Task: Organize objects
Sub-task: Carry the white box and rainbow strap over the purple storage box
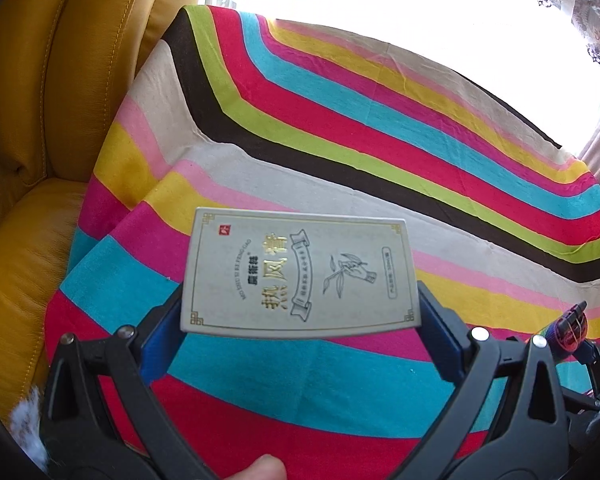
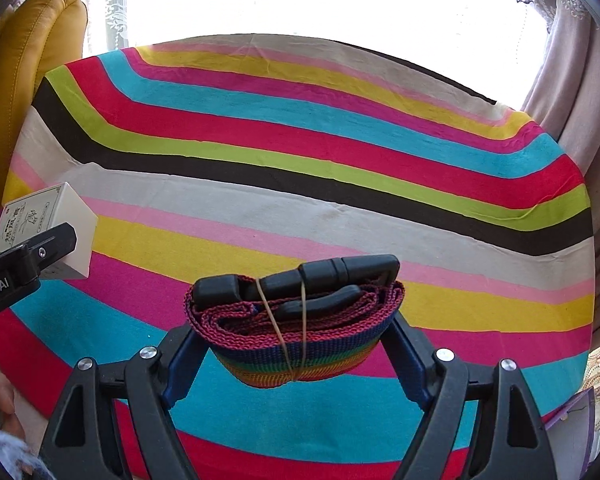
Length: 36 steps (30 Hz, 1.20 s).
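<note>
A flat white box [image 1: 300, 272] with gold Chinese lettering is clamped by its two side edges in my left gripper [image 1: 300, 300], lifted above the striped cloth. In the right wrist view the same box [image 2: 60, 220] shows at the far left with a left finger [image 2: 40, 248] against it. My right gripper [image 2: 294, 328] is shut on a rolled rainbow strap [image 2: 300, 364]. The strap has a black buckle and two rubber bands around it, and it hangs clear of the cloth. The strap [image 1: 572, 328] also peeks in at the right edge of the left wrist view.
A round table under a bright striped tablecloth [image 2: 300, 160] fills both views. A yellow leather sofa [image 1: 40, 80] stands along its left side. Beige curtains [image 2: 572, 100] and a bright window lie beyond the far and right edges. A thumb tip [image 1: 264, 468] shows at the bottom.
</note>
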### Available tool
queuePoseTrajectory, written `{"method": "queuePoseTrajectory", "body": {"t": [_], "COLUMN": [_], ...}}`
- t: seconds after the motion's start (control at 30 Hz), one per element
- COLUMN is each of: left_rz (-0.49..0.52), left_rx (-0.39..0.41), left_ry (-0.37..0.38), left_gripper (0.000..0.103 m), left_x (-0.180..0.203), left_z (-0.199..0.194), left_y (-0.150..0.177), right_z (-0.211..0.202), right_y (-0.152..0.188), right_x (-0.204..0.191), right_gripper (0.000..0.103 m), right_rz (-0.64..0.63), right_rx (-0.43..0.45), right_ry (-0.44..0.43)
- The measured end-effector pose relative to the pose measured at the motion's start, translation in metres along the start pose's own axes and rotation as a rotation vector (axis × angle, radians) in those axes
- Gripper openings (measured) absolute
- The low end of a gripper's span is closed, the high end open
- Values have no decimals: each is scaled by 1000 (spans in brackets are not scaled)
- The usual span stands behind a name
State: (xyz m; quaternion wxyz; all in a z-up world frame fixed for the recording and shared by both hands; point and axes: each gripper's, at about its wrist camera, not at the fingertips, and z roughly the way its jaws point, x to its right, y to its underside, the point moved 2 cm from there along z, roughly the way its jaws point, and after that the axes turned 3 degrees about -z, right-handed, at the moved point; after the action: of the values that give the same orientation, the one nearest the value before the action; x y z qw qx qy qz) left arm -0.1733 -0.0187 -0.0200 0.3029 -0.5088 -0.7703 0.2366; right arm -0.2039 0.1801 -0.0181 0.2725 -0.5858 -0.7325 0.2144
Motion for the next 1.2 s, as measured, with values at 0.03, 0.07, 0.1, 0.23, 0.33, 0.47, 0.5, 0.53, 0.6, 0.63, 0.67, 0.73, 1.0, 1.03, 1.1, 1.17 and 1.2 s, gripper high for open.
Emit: {"method": "queuePoseTrajectory", "body": {"t": [0.03, 0.07, 0.1, 0.23, 0.33, 0.47, 0.5, 0.53, 0.6, 0.63, 0.67, 0.73, 1.0, 1.03, 1.1, 1.17, 1.2], "left_rz": [13, 26, 39, 74, 101, 121, 128, 135, 152, 161, 172, 199, 297, 309, 334, 357, 368], "left_rx": [6, 13, 17, 13, 0, -40, -44, -44, -44, -46, -47, -50, -64, -68, -74, -82, -87], "left_ry": [5, 8, 15, 49, 70, 95, 97, 97, 96, 96, 95, 97, 120, 125, 134, 150, 160], "left_gripper": [102, 102, 102, 102, 102, 102, 102, 102, 102, 102, 102, 102, 102, 102, 102, 102, 102], "left_x": [3, 5, 8, 20, 29, 38, 40, 42, 48, 50, 53, 60, 91, 95, 105, 115, 120], "left_z": [-5, -10, -14, -31, -42, -52, -56, -60, -66, -69, -73, -79, -100, -102, -105, -108, -110], "left_y": [0, 2, 4, 12, 22, 39, 43, 46, 52, 55, 59, 67, 93, 95, 101, 108, 111], "right_z": [-4, -8, -13, -34, -49, -67, -72, -77, -84, -88, -91, -99, -123, -125, -130, -134, -137], "right_y": [3, 6, 10, 26, 40, 58, 63, 68, 77, 81, 85, 93, 127, 130, 137, 144, 148], "right_x": [1, 3, 4, 13, 21, 30, 33, 36, 41, 43, 46, 51, 74, 79, 89, 99, 103], "right_gripper": [82, 82, 82, 82, 82, 82, 82, 82, 82, 82, 82, 82, 82, 82, 82, 82, 82], "right_rz": [9, 18, 27, 67, 90, 108, 115, 122, 137, 144, 151, 163, 237, 251, 278, 298, 308], "right_rx": [1, 3, 5, 15, 18, 27, 30, 32, 31, 31, 32, 33, 26, 25, 22, 18, 17], "right_ry": [3, 6, 11, 26, 46, 66, 71, 72, 74, 76, 79, 84, 100, 102, 101, 106, 111]}}
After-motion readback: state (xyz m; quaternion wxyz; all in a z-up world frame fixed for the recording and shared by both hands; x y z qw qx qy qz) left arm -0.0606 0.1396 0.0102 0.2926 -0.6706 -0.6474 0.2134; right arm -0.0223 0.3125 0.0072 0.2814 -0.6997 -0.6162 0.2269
